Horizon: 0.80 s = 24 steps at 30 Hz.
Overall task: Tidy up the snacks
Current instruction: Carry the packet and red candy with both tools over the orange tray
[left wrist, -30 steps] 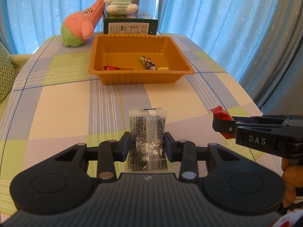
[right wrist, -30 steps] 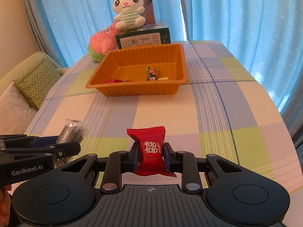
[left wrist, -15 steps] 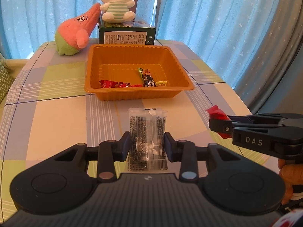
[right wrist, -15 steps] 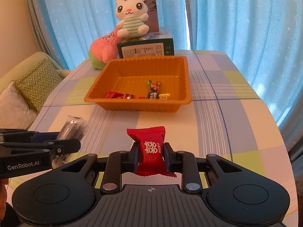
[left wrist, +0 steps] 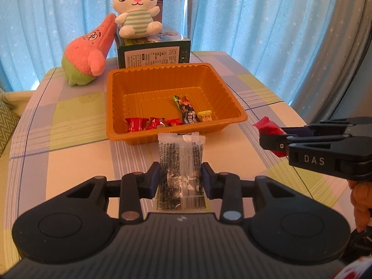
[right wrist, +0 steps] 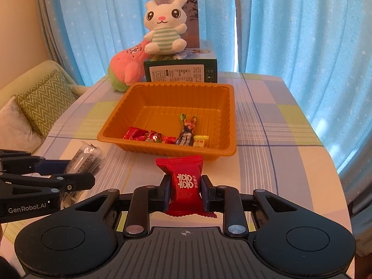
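Observation:
My left gripper (left wrist: 181,178) is shut on a clear packet of dark snack (left wrist: 180,162), held just short of the orange tray's (left wrist: 162,79) near wall. In the right wrist view that same packet (right wrist: 86,160) and left gripper (right wrist: 88,176) show at the left. My right gripper (right wrist: 185,191) is shut on a red candy packet (right wrist: 183,181) with white print, also in front of the tray (right wrist: 176,93). The left wrist view shows the red packet (left wrist: 267,126) at the right, pinched in the right gripper (left wrist: 270,139). Several wrapped candies (left wrist: 167,118) lie in the tray.
Behind the tray stands a dark green box (right wrist: 181,72) with a white bunny plush (right wrist: 165,25) on top. A pink and green plush (right wrist: 126,67) leans beside it. The checked tablecloth (right wrist: 279,162) ends at blue curtains (right wrist: 302,34). A sofa with cushions (right wrist: 39,100) lies left.
Both grippers have moved forward toward the tray and risen a little, each still holding its packet. The tray now looks closer and its contents show more fully.

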Available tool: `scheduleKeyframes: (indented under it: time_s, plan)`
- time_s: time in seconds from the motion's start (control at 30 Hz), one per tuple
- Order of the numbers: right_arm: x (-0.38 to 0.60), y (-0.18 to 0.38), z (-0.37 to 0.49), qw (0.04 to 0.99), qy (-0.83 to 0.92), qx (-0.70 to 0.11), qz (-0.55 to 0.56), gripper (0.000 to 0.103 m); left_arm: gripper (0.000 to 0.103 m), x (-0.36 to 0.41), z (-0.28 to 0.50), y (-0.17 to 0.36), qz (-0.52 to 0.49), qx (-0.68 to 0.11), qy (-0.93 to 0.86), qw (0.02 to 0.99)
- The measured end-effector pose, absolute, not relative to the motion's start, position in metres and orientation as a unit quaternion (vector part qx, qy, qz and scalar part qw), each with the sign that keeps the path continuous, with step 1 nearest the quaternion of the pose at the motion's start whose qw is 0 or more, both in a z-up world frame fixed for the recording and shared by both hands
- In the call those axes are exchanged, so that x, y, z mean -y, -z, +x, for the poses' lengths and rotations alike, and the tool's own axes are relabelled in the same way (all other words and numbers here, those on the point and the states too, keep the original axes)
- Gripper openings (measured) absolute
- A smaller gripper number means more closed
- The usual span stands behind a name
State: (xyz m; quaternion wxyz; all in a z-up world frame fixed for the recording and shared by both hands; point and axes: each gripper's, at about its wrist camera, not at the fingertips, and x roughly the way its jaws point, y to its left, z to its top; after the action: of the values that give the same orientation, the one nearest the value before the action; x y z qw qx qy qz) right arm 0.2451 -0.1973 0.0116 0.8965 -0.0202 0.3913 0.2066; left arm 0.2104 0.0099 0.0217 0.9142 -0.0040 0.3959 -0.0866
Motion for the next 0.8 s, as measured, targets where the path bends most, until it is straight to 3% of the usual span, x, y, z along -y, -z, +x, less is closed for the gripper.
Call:
scheduleKeyframes:
  time_s: [0.8]
  plan:
    - [0.170, -0.015, 0.346, 0.873, -0.224, -0.430, -0.048, 0.027, 0.034, -0.021, 0.315, -0.032, 0.000, -0.431, 0.113, 0.895]
